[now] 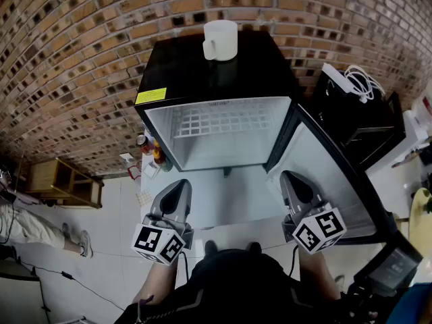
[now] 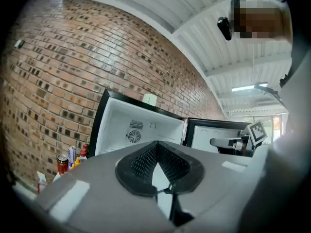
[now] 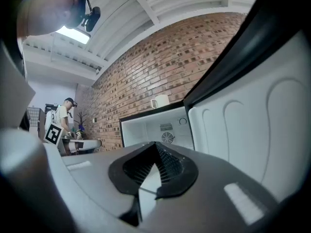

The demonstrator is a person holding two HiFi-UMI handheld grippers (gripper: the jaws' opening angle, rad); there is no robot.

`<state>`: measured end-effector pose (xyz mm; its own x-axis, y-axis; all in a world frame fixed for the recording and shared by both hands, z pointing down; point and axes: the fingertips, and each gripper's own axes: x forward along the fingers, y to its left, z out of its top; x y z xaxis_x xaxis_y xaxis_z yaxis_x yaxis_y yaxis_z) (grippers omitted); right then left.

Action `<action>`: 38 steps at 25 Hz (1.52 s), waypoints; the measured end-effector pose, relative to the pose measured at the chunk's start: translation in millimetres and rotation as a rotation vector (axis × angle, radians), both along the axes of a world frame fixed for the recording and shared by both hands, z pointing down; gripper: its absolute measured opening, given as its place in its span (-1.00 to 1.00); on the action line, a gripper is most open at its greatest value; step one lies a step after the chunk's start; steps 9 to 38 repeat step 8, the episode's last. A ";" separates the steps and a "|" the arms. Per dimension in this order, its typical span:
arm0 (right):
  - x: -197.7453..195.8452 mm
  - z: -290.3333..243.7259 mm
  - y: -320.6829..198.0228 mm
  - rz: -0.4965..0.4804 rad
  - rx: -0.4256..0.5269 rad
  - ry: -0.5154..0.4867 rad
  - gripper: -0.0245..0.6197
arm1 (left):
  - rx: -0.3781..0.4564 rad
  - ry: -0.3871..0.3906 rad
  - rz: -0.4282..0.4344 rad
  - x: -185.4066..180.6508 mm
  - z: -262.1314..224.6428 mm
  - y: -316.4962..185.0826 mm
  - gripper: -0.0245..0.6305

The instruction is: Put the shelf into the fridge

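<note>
A small black fridge (image 1: 216, 73) stands open at 12 o'clock against a brick wall (image 1: 74, 59). Its door (image 1: 324, 174) is swung out toward 4 o'clock. The white wire shelf (image 1: 219, 121) lies inside the fridge. A white mug (image 1: 220, 40) sits on the fridge top. The left tool (image 1: 179, 184) at 7 o'clock and the right tool (image 1: 290, 177) at 5 o'clock hover before the opening. Each has its jaws pressed together on nothing.
</note>
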<state>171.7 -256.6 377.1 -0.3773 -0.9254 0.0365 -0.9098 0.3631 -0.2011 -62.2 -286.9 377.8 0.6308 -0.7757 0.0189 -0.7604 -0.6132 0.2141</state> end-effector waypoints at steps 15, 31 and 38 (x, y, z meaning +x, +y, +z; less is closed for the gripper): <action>-0.3 -2.6 0.7 0.010 0.007 -0.008 -0.90 | 0.005 -0.010 -0.025 -4.2 -2.2 2.5 -0.89; -0.3 -2.6 0.7 0.010 0.007 -0.008 -0.90 | 0.005 -0.010 -0.025 -4.2 -2.2 2.5 -0.89; -0.3 -2.6 0.7 0.010 0.007 -0.008 -0.90 | 0.005 -0.010 -0.025 -4.2 -2.2 2.5 -0.89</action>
